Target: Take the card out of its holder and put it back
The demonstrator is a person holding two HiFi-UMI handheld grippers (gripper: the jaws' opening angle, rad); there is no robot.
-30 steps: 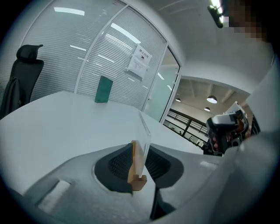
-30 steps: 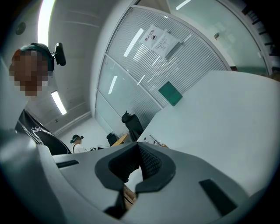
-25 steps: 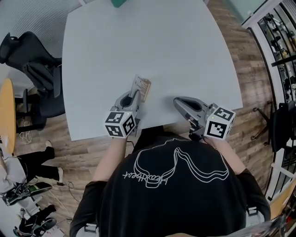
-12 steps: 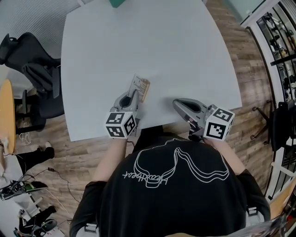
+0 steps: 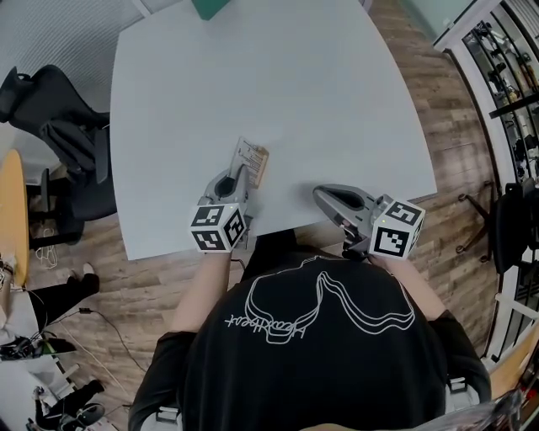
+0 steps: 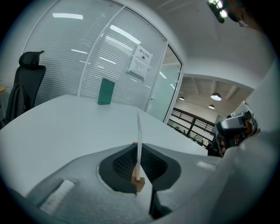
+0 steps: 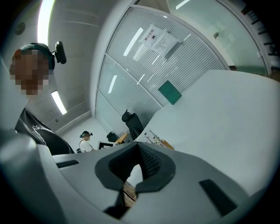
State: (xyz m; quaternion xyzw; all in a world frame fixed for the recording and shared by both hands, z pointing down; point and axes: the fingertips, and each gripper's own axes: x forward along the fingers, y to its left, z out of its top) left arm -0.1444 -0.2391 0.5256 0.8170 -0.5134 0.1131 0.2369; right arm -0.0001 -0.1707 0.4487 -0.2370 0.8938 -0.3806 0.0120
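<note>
Wooden holder, a small light-brown strip, is over the pale grey tabletop, not far from the edge where the person stands, and I take it as the reference for the other places. Its card is white with some print and leans against the left side of the holder. From the head view I cannot tell surely if the card sits fully in the slot. The left gripper comes to the holder from the person's side. In the left gripper view its fingers are pressed together on the thin card, which is seen from its edge and rises straight up between them. One end of the holder shows as a little block just below the card, at the tips of the fingers. The right gripper is to the right of the holder and well apart from it, low over the tabletop. Its fingers stand a little apart and nothing is between them; only tabletop and floor show through the narrow gap. Far beyond the holder, at the opposite edge of the tabletop, stands a green block. Left of the holder, off the tabletop, a black office chair stands on the wood floor.
</note>
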